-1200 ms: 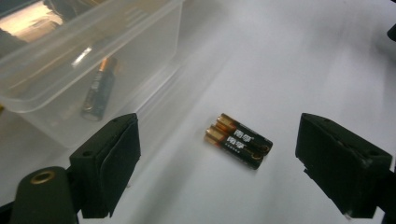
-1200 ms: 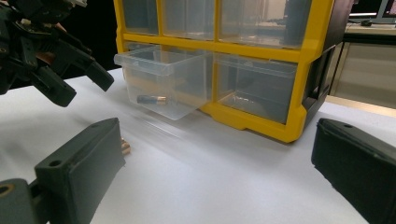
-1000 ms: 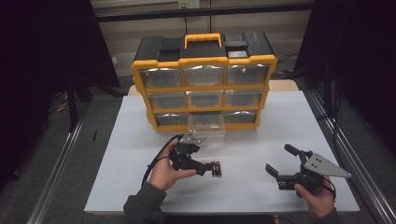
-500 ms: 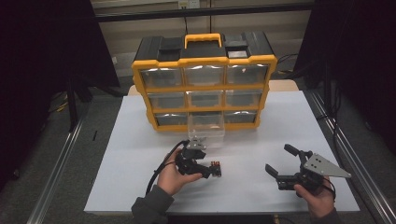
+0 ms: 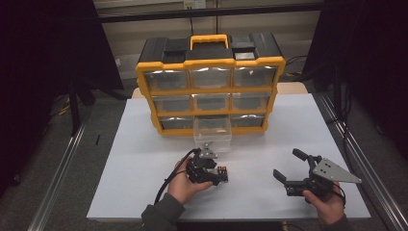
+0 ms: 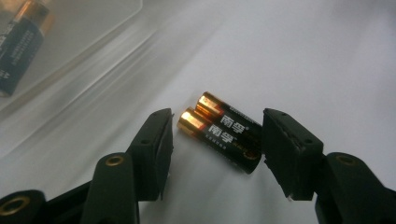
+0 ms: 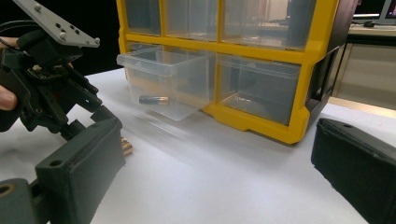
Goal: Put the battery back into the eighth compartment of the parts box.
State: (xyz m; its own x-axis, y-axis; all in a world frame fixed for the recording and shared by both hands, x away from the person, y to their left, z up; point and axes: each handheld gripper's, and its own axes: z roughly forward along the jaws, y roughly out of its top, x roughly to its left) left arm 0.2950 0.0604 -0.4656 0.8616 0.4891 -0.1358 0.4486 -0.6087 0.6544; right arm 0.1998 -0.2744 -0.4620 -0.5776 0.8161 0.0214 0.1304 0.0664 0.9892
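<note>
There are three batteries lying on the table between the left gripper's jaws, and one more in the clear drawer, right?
Not quite. The left gripper view shows two batteries, not three, lying side by side on the table between the jaws of the left gripper, which have just been closing around them. One more battery does lie in the clear drawer.
</note>
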